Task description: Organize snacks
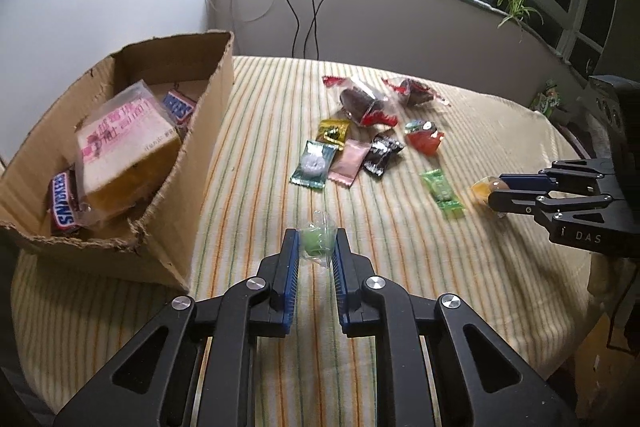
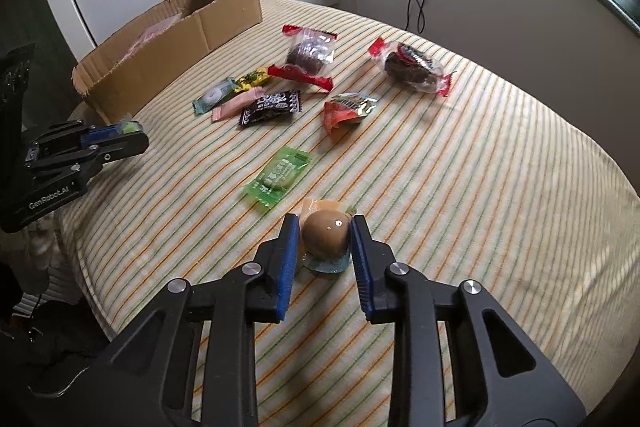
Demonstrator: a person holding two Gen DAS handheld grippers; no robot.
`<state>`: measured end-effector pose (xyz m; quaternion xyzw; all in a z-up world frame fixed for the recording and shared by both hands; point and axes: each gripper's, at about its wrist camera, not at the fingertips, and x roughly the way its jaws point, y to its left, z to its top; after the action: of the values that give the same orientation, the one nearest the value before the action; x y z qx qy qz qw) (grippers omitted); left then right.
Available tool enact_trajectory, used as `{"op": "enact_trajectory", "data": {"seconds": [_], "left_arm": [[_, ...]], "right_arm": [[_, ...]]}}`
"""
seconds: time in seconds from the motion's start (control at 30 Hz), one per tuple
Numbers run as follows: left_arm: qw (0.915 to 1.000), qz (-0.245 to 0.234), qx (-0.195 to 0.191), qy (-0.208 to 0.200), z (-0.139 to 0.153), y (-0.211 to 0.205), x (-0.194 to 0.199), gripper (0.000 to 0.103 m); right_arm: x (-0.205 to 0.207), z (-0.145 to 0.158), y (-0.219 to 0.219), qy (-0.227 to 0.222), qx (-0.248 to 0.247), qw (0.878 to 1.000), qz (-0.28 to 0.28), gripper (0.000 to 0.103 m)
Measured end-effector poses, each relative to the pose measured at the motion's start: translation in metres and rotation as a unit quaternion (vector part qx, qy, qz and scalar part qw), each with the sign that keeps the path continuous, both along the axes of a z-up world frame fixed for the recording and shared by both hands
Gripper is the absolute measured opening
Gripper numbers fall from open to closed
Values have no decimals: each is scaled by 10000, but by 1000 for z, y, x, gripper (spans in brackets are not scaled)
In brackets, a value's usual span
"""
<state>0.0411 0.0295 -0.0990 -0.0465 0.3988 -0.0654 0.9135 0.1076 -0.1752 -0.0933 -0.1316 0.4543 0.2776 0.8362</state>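
Snacks are what I am sorting, and each gripper has one. My left gripper [image 1: 316,247] is clamped on a green jelly [image 1: 317,239] in clear wrap, pads squeezing its sides near the cloth's near edge, just beside the box [image 1: 204,163]; I judge that puts it a short lift from dropping in. My right gripper [image 2: 326,239] is clamped on a wrapped brown egg [image 2: 325,231], gripped across its middle so the round shell does not slip, near the cloth's near edge on the right. Just past it lies a green packet [image 2: 278,179]. Farther toward the middle sit the loose sweets [image 1: 344,155] in a cluster, then two chocolate cakes [image 1: 384,99] toward the far edge. The box at the left edge already holds a bread pack [image 1: 128,147] and Snickers bars [image 1: 64,203].
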Motion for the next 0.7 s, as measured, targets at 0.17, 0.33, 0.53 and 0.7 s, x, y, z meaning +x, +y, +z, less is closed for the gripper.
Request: {"op": "enact_trajectory", "data": {"seconds": [0.17, 0.33, 0.53, 0.7], "left_arm": [[9998, 46, -45, -173, 13, 6, -3, 15], [9992, 162, -57, -348, 26, 21, -6, 15], [9978, 380, -38, -533, 40, 47, -12, 15], [9960, 618, 13, -638, 47, 73, -14, 15]], "right_arm": [[0, 15, -2, -123, 96, 9999, -27, 27], [-1, 32, 10, -281, 192, 9994, 57, 27], [1, 49, 38, -426, 319, 9982, 269, 27], [4, 61, 68, -556, 363, 9966, 495, 27]]}}
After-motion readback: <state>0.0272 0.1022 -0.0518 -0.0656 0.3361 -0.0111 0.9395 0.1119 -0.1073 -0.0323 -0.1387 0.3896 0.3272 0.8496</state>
